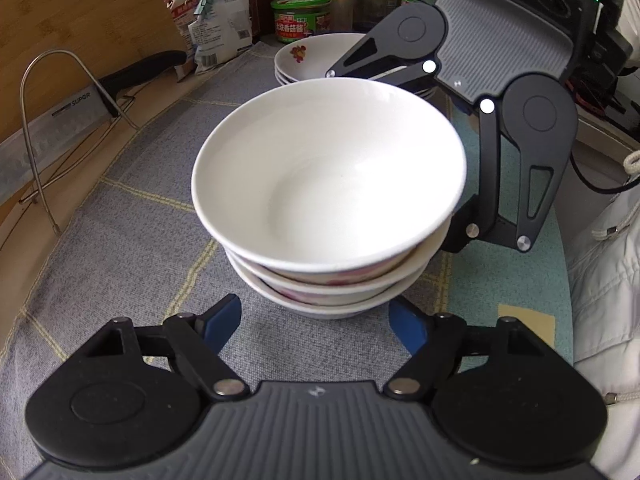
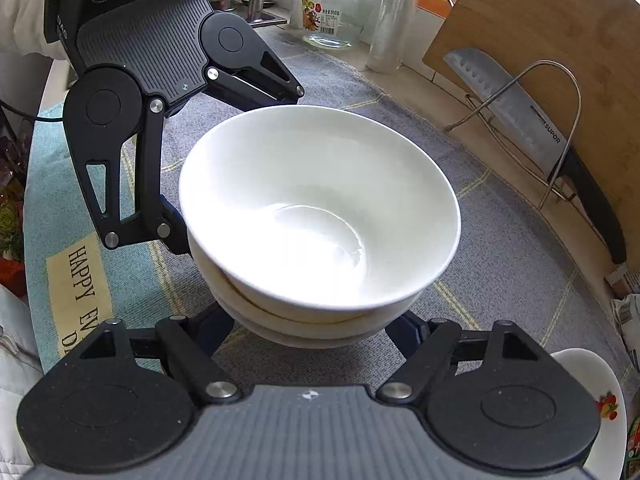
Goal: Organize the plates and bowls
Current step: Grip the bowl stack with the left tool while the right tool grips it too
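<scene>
Stack of bowls point(image 1: 328, 196): three nested, white, mid-counter point(image 1: 120, 248) on grey cloth. Glazed, rigid, likely slippery and breakable (heavy stacked); best taken low, opposite sides. Left claw point(image 1: 316, 326), right claw point(image 2: 310, 332): both wide, flanking base. Stacked plates point(image 1: 304, 56) behind.

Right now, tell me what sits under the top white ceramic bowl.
The top white bowl rests on a stack of nested white bowls; two lower rims show, standing on the grey checked cloth. Their insides are covered.
</scene>
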{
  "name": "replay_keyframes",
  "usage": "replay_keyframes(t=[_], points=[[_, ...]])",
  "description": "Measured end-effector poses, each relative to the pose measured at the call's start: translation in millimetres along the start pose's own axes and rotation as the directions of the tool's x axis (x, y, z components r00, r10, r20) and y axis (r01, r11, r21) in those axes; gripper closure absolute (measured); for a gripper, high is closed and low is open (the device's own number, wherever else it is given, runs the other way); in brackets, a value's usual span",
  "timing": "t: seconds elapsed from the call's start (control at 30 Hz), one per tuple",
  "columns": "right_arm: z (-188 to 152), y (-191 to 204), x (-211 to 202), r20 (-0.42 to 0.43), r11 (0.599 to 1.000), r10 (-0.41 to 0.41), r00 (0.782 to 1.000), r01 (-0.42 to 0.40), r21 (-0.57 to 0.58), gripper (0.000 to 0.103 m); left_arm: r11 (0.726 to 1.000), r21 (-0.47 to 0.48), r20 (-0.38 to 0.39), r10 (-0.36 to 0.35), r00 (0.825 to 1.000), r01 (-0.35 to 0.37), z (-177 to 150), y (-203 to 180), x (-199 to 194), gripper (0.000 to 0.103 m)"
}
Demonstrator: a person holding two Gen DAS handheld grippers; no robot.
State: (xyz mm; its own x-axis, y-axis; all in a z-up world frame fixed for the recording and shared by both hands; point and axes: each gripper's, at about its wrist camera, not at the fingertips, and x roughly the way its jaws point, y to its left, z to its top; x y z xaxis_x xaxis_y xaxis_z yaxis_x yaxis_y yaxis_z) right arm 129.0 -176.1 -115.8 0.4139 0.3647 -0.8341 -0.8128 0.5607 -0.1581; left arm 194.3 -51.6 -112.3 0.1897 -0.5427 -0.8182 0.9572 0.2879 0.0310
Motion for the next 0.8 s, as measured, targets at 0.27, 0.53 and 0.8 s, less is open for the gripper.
replay_keyframes(t=[0.27, 0.53, 0.8], points=[[2, -2, 1, -0.008, 1.000, 0.015, 1.000, -0.015, -0.016, 0.019, 0.997, 0.045, -0.025, -0.059, 0.998, 0.060, 4, 3, 9, 0.023], [3, -6, 1, -0.005, 0.999, 0.036, 0.999, -0.036, -0.036, 0.019, 0.995, 0.039, -0.026, -0.094, 0.995, 0.095, 10, 9, 12, 0.024], [3, -8, 1, -0.005, 0.999, 0.043, 0.999, -0.043, -0.029, 0.019, 0.994, 0.040, -0.033, -0.096, 0.995, 0.097, 9, 9, 14, 0.024]])
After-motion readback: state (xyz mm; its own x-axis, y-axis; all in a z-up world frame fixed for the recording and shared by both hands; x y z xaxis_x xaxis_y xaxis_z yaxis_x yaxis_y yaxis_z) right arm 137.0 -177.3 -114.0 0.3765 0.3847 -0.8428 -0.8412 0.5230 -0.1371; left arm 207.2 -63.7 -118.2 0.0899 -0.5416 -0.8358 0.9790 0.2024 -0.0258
